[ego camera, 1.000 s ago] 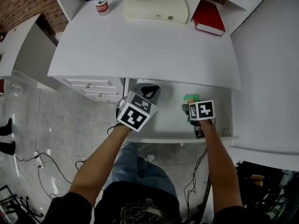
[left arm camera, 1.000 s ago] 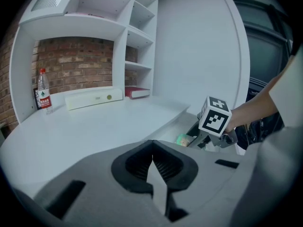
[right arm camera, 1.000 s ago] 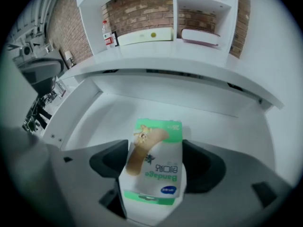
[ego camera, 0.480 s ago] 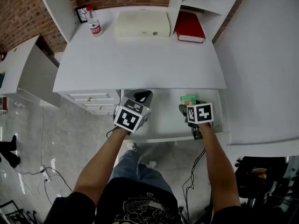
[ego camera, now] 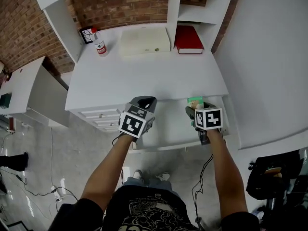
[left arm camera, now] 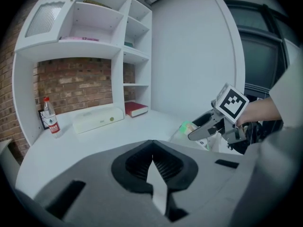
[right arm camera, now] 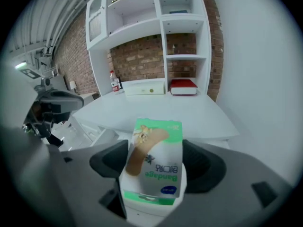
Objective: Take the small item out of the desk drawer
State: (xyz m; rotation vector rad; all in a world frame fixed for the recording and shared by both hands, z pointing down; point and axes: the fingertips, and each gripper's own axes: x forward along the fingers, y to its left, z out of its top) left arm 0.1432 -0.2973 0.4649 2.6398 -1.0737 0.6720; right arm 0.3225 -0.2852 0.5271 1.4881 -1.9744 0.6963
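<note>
Box (right arm camera: 154, 167) of bandages is clamped between the jaws of the right gripper (ego camera: 194, 109), seemingly raised over the right end of the open drawer (ego camera: 171, 125). Left gripper (left arm camera: 152, 151) hovers over the drawer's left end, jaws together and empty. The pick looks done; what is left is carrying the box clear, perhaps to the tabletop (ego camera: 144, 76).

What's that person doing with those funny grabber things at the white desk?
A person holds a gripper in each hand over the open desk drawer. The right gripper is clamped on a small green-and-white bandage box, holding it over the drawer's right side, near the desk edge. The left gripper is shut with nothing in it and hovers over the drawer's left side.
</note>
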